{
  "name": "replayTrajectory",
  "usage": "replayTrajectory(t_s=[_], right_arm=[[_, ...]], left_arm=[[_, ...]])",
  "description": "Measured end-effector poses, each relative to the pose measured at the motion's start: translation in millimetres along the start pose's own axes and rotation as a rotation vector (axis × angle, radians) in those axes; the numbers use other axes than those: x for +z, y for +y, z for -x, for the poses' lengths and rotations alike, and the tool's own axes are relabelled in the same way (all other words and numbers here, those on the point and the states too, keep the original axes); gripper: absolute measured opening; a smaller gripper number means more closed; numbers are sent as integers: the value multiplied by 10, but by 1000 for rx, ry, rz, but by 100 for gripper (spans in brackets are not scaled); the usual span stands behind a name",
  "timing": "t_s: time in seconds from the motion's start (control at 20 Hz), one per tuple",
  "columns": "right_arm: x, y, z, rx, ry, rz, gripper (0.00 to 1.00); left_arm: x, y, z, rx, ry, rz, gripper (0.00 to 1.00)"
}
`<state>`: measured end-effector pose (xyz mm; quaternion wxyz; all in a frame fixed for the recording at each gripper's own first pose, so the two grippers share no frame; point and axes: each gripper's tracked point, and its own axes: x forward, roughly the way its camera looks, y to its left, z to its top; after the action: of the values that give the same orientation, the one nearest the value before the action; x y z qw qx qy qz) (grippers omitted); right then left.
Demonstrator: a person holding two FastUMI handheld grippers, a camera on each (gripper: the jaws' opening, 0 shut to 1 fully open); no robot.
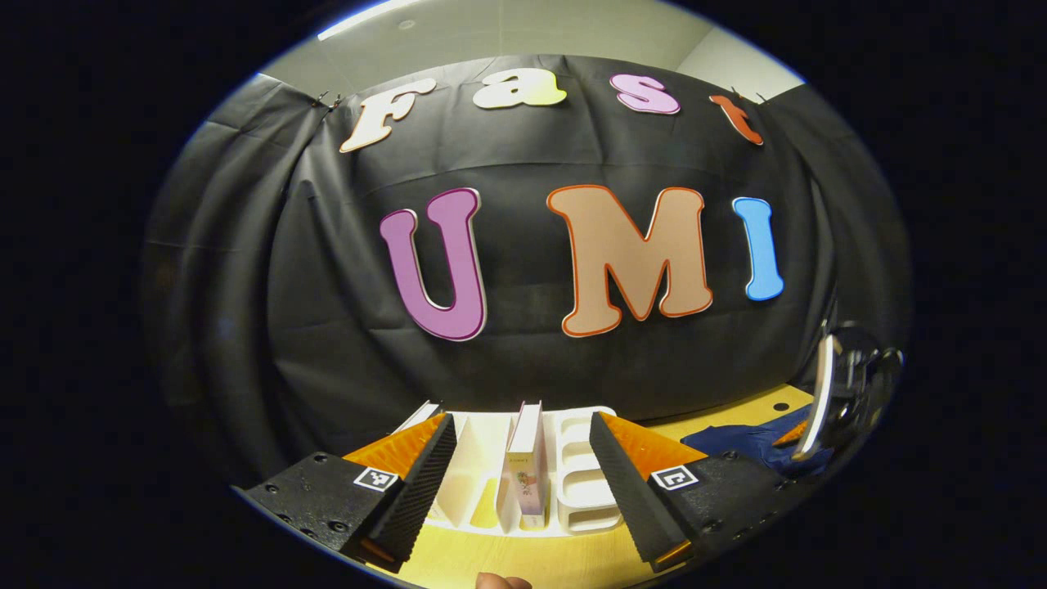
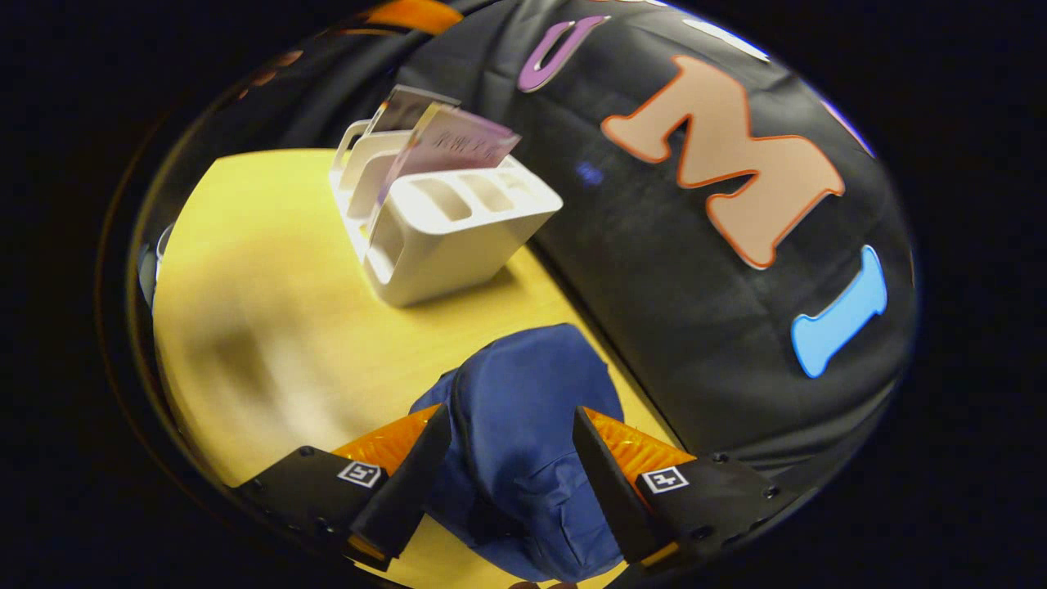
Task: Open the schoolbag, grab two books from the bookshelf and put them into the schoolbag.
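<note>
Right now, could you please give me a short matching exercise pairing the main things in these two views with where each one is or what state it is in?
Things:
1. schoolbag
2. bookshelf
3. book
4. left gripper

Places or states:
A. standing upright in a rack slot
B. open, aimed at the rack
C. lying on the table, between the right gripper's open fingers
D. white, beside the black cloth wall

Pairs: 1-C, 2-D, 3-A, 4-B

- Left gripper (image 1: 522, 466): two wedge-shaped fingers with ribbed inner pads (image 1: 421, 483), black screw-dotted mounts, a small square black-and-white marker on each.
- Right gripper (image 2: 511, 466): same build, markers at 7 and 5 o'clock, screws along the black mounts.
</note>
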<state>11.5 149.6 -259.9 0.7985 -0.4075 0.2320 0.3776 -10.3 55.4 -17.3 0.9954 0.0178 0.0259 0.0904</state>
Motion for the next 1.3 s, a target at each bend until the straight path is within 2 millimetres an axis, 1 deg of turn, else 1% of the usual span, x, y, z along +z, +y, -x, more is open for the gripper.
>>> replayTrajectory(t_s=[0.05,0.15,0.2,0.25,0.35,0.4,0.45,0.5,0.6,0.65,0.75,0.8,0.85,0.9,0.95,1.0,1.05,1.1,1.15,1.2,1.25,1.3], right_arm=[[-58,28,-71,12,25,41,100],[-164,117,-176,43,65,91,98],[-257,161,-255,53,89,118,89],[-318,179,-309,64,118,148,89],[-418,222,-476,71,173,196,87],[-454,221,-517,60,183,213,87],[-455,211,-560,49,189,224,87],[-461,224,-596,41,193,224,87],[-462,208,-663,18,201,224,87],[-450,240,-687,24,202,220,86],[-412,246,-779,22,186,212,61],[-413,198,-801,-11,187,216,48],[-385,126,-778,-41,182,220,35],[-410,87,-823,-59,194,219,23],[-429,99,-827,-54,199,173,10],[-467,84,-864,-61,206,139,7],[-453,99,-873,-49,197,87,4],[-436,86,-842,-39,192,27,7],[-429,82,-834,-26,187,-46,0],[-430,62,-802,-15,182,-114,7],[-410,18,-765,-11,167,-175,0],[-388,-32,-745,-8,152,-227,0]], left_arm=[[0,29,9,10,2,0,97],[-18,86,24,25,5,0,97],[-26,114,36,32,7,0,97],[-25,145,49,40,10,1,97],[-70,191,61,53,19,4,97],[-80,213,74,59,24,4,96],[-90,241,83,66,29,2,97],[-113,267,81,73,31,1,96],[-129,301,78,84,38,1,97],[-135,305,75,86,41,1,97],[-142,319,79,88,45,1,97],[-151,322,81,89,47,-1,96],[-154,319,71,89,47,0,96],[-155,314,69,89,49,0,96],[-159,302,51,87,51,0,96],[-176,294,43,85,53,0,96],[-175,285,15,81,53,0,96],[-179,287,16,81,55,-3,97],[-178,284,-7,81,56,-3,99],[-192,277,-17,80,57,-2,97],[-196,264,-35,76,60,-1,97],[-226,246,-43,74,66,1,97]])
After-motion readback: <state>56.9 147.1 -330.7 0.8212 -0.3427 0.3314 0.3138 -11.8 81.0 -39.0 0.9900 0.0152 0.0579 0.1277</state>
